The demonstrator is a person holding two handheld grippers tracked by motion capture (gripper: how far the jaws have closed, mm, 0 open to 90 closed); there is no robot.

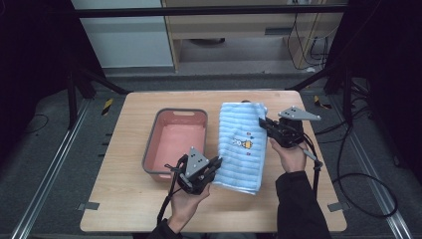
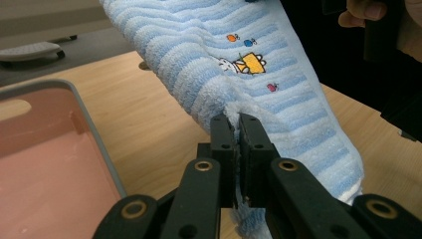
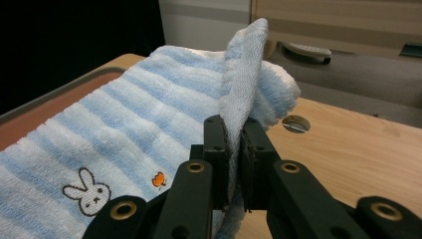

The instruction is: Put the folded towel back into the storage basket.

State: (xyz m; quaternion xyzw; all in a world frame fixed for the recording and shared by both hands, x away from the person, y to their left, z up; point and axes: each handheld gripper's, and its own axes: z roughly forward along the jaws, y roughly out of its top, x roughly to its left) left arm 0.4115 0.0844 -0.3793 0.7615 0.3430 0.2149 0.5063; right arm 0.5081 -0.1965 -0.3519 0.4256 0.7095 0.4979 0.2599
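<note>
Your towel hangs stretched between your two tongs, right of the bin, its near end still low over the tabletop. Your left tongs pinch its near left corner, jaws pressed together on the cloth; your right tongs pinch the far right edge the same way, a fold standing up between the jaws. Bare tabletop lies right of the towel out to the edge, and more along the near edge under your forearms. Your left hand comes in palm up from below; your right hand reaches farther forward. The bin holds nothing, its pink floor bare.
</note>
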